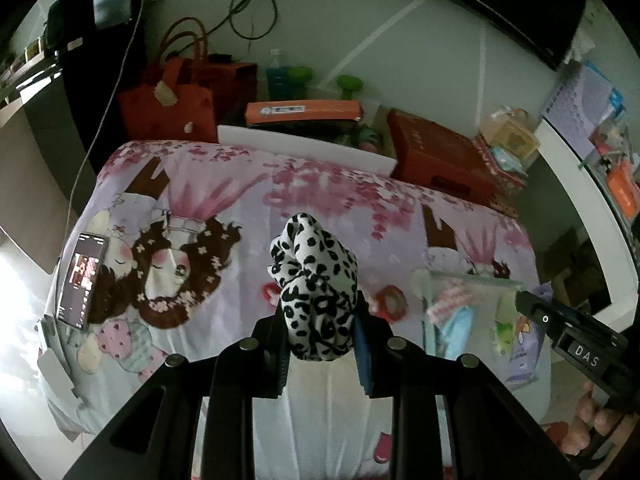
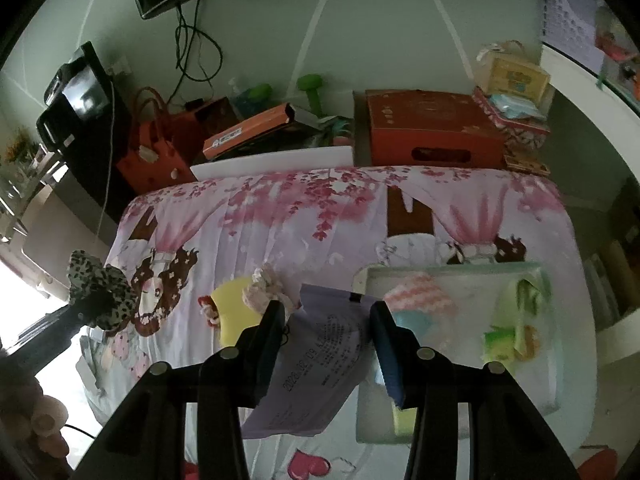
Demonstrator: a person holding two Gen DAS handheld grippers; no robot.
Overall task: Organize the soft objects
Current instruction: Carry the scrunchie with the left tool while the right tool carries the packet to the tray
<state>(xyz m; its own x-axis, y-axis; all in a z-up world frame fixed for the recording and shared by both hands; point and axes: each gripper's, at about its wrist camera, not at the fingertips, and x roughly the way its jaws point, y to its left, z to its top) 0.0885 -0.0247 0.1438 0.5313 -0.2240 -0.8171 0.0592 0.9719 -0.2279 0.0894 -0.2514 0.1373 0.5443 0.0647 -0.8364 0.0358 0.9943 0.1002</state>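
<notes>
As both hands carry their loads above the bed, a leopard-print scrunchie (image 1: 316,292) sits pinched in the left gripper (image 1: 320,320), its jaws clenched on the bunched fabric.

Held clear of the cartoon-print bedspread (image 1: 224,200), the scrunchie appears bound for the clear tray (image 2: 452,276) at the bed's right side, where soft items already lie, among them a pink-and-white piece (image 2: 416,292) and a green one (image 2: 520,292). Just beside it, the right gripper (image 2: 326,320) grasps a pale purple packet (image 2: 320,352) that hangs slanted between its pads, probably also headed there. A yellow item (image 2: 232,312), a pink frilly scrunchie (image 2: 264,284) and a red ring (image 1: 394,300) lie loose on the bedspread, seemingly not yet sorted. A phone (image 1: 82,280) rests near the bed's left edge, well apart from the work.
</notes>
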